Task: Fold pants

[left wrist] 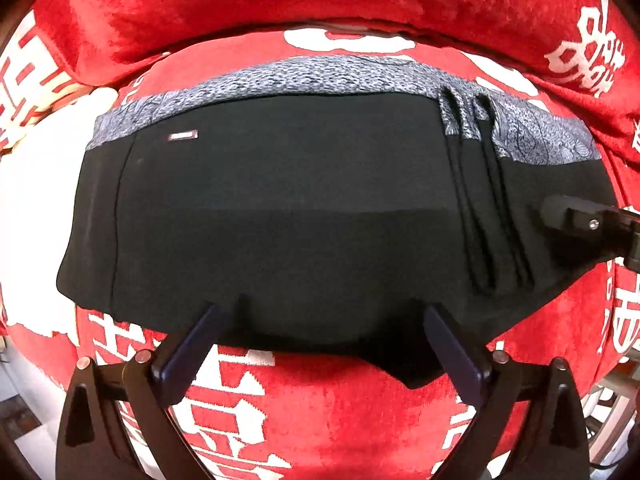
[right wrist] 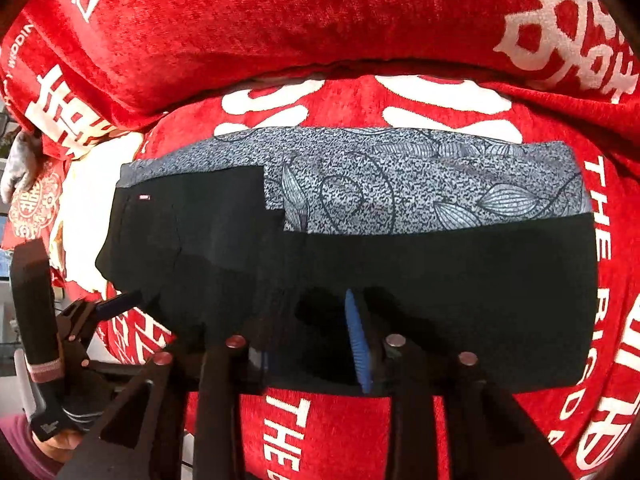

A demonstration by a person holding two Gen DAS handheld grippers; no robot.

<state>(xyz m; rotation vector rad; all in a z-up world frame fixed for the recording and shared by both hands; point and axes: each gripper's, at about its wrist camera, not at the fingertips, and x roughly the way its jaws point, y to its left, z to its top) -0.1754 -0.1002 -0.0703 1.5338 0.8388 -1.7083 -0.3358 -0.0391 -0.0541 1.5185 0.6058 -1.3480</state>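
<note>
Black pants (left wrist: 304,216) with a grey leaf-patterned panel (left wrist: 320,76) lie flat and folded lengthwise on a red cushion. In the right wrist view the pants (right wrist: 460,292) stretch left to right, the grey panel (right wrist: 400,188) along their far side. My left gripper (left wrist: 324,320) is open, its fingers at the pants' near edge, gripping nothing. My right gripper (right wrist: 312,320) is open over the near edge of the black fabric; its blue pad (right wrist: 358,344) shows. The right gripper also shows at the right edge of the left wrist view (left wrist: 576,220).
The red cushion (left wrist: 320,408) with white lettering bears the pants. A red back cushion (right wrist: 280,16) rises behind them. In the right wrist view the left gripper (right wrist: 116,304) and the hand holding it sit at the lower left.
</note>
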